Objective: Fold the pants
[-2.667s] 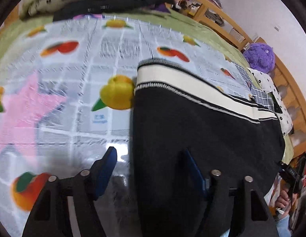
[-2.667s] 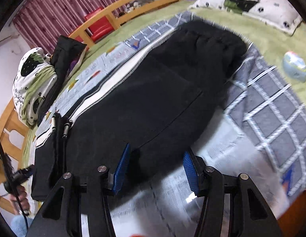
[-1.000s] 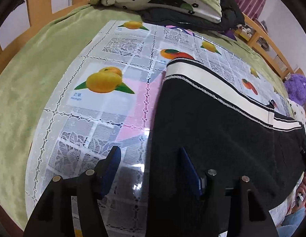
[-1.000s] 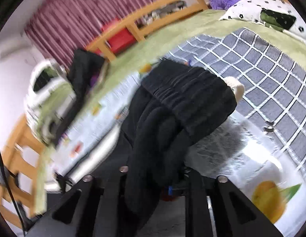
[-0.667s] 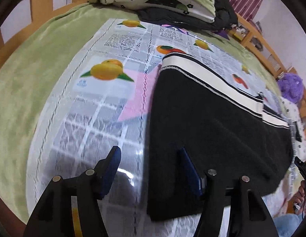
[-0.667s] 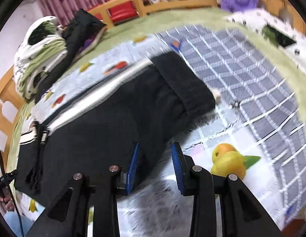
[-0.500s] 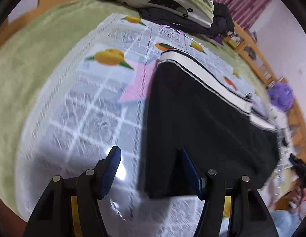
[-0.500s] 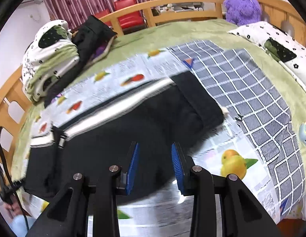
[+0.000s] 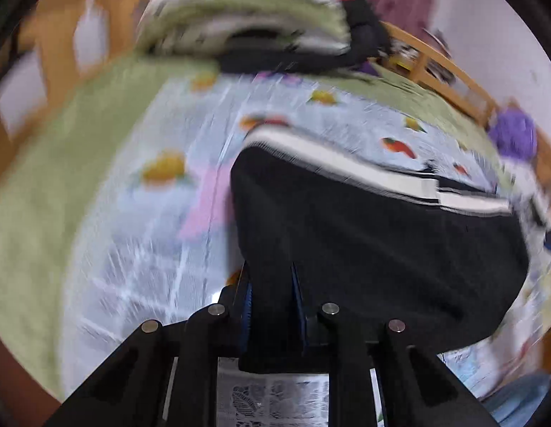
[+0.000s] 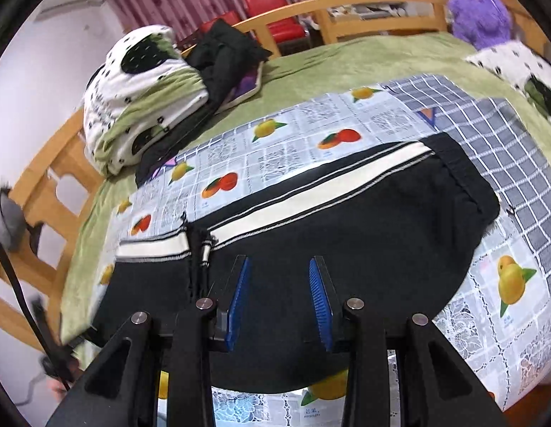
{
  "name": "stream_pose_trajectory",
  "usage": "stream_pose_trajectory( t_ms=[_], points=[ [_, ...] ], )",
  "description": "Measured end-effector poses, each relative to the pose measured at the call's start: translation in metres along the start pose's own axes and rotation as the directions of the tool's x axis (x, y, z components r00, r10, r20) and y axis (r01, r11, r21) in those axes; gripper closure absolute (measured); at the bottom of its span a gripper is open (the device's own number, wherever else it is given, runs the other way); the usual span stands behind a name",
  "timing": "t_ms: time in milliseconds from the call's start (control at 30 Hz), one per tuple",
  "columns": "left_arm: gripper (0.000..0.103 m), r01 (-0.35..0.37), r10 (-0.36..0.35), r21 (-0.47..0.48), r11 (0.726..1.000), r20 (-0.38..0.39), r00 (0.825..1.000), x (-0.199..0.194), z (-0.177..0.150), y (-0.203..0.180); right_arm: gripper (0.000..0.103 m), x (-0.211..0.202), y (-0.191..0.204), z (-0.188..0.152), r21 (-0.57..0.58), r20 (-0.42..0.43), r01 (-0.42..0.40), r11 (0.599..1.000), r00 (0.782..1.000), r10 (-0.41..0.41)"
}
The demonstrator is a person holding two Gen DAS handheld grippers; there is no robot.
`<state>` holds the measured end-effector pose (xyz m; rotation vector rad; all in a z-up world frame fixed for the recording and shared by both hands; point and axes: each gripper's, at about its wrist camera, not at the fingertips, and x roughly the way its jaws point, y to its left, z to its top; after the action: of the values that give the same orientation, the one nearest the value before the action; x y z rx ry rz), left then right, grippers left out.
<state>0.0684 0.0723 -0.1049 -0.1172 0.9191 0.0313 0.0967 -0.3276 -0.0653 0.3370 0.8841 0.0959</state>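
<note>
Field notes, pants fold. The pants (image 10: pixel 346 235) lie flat on the fruit-print cloth (image 10: pixel 293 149) spread over the bed (image 10: pixel 346 64), filling the centre of the right wrist view. The cream side stripe (image 10: pixel 311 192) runs from lower left up to the right; the gathered waistband (image 10: pixel 467 181) sits at the right end, and a drawcord (image 10: pixel 203 249) lies at centre left.

Left fingers (image 9: pixel 271 299): my jaws have just been closing, and they are now clamped on the near black edge of the pants (image 9: pixel 364 249) at the bottom centre of the left wrist view. The cloth bunches between the blue pads. That view is smeared with motion, so fine detail is lost.

Right fingers (image 10: pixel 279 299): jaws partly apart, nothing between them, hovering above the black fabric at the lower centre of the frame. No contact that I can see.

Step in hand, as I judge it: one lengthwise fold looks done, and I am taking hold of the end for the next fold across.

Next move calls for the right fingers to drop and pinch the same edge level with the left. Then both should lift together and carry the end toward the waistband, keeping the edges square.

Bedding pile (image 10: pixel 140 99) at upper left stays clear.
</note>
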Motion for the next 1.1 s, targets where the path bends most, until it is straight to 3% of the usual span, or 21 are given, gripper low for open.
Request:
stream_pose_trajectory(
  t_ms=[67, 267, 433, 533, 633, 767, 867, 900, 1033, 1100],
  points=[
    [0.085, -0.014, 0.010, 0.077, 0.997, 0.057, 0.998, -0.021, 0.013, -0.031, 0.069, 0.003, 0.002, -0.007, -0.026, -0.009, -0.006, 1.000, 1.000, 0.006],
    [0.086, 0.089, -0.109, 0.211, 0.973, 0.087, 0.990, -0.046, 0.038, -0.111, 0.069, 0.004, -0.029, -0.014, 0.017, 0.005, 0.009, 1.000, 1.000, -0.010],
    [0.086, 0.270, -0.274, 0.316, 0.909, -0.034, 0.961, -0.025, 0.038, -0.176, 0.069, 0.000, -0.061, -0.021, 0.039, -0.001, 0.031, 0.999, 1.000, -0.031],
    [0.086, 0.309, -0.287, 0.378, 0.872, -0.115, 0.951, -0.005, 0.027, -0.213, 0.069, -0.002, -0.077, -0.024, 0.047, -0.002, 0.056, 0.997, 0.998, -0.056],
    [0.086, 0.347, -0.281, 0.384, 0.856, -0.217, 0.935, 0.018, 0.021, -0.234, 0.069, -0.003, -0.088, -0.027, 0.062, -0.014, 0.061, 0.996, 0.998, -0.060],
    [0.080, 0.381, -0.314, 0.330, 0.864, -0.238, 0.919, 0.017, 0.024, -0.229, 0.069, -0.001, -0.089, -0.028, 0.049, -0.018, 0.066, 0.997, 0.998, -0.066],
    [0.062, 0.449, -0.386, 0.275, 0.850, -0.255, 0.887, 0.002, 0.025, -0.215, 0.069, 0.003, -0.080, -0.025, 0.035, -0.013, 0.038, 0.999, 0.999, -0.037],
    [0.056, 0.450, -0.391, 0.273, 0.850, -0.244, 0.887, -0.005, 0.026, -0.210, 0.069, 0.005, -0.077, -0.024, 0.034, -0.013, 0.027, 0.999, 1.000, -0.027],
    [0.051, 0.376, -0.347, 0.275, 0.885, -0.149, 0.926, -0.025, 0.033, -0.185, 0.068, 0.015, -0.048, -0.015, 0.007, -0.017, -0.085, 0.996, 0.996, 0.085],
    [0.047, 0.350, -0.330, 0.234, 0.907, -0.124, 0.936, -0.028, 0.040, -0.163, 0.066, 0.021, -0.032, -0.011, -0.010, -0.025, -0.144, 0.990, 0.989, 0.143]
  ],
)
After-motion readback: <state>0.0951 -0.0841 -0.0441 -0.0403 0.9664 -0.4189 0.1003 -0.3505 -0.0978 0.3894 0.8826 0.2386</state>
